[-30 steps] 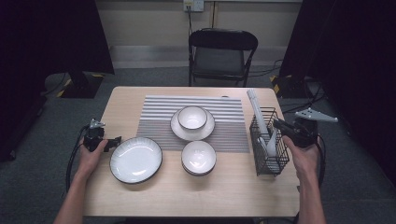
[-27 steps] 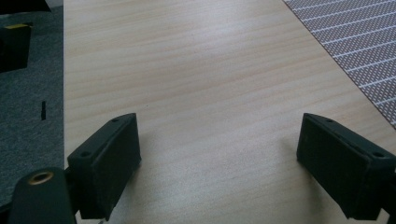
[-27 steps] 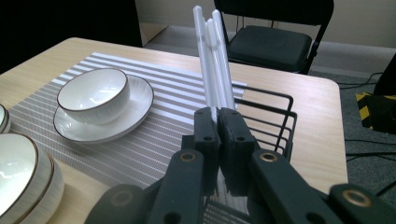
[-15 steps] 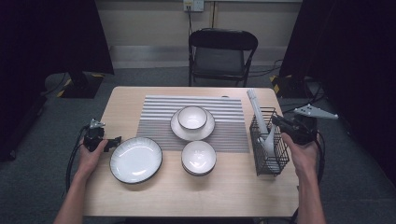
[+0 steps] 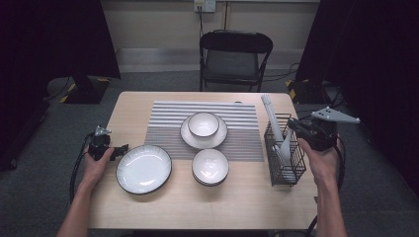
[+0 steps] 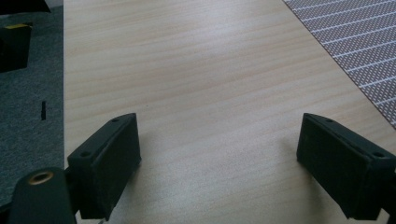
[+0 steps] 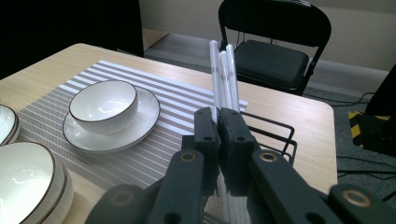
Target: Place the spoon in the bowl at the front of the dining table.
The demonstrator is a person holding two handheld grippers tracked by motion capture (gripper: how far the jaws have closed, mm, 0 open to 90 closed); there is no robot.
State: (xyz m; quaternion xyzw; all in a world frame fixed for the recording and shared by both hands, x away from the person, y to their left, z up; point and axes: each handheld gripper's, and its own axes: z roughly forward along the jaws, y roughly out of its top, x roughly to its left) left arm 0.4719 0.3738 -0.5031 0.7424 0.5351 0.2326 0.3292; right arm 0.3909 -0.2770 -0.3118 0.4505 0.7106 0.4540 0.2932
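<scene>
A black wire basket (image 5: 292,170) stands at the table's right side and holds long white sticks (image 5: 269,111) and a white spoon (image 5: 286,143). My right gripper (image 5: 292,123) hovers at the basket's far right corner, jaws shut. In the right gripper view the shut right gripper (image 7: 219,114) points at the white sticks (image 7: 222,70), which rise just past its tips above the basket rim (image 7: 275,128). Whether a stick is pinched I cannot tell. My left gripper (image 5: 121,148) rests on the table beside a large white plate (image 5: 143,169). That left gripper (image 6: 219,140) is open over bare wood.
A striped placemat (image 5: 168,116) carries a bowl on a plate (image 5: 203,124). A stack of bowls (image 5: 210,167) sits in front of it. A black folding chair (image 5: 235,54) stands beyond the far table edge. Dark curtains flank both sides.
My right gripper has lifted slightly beside the basket. The left hand and the dishes have stayed put.
</scene>
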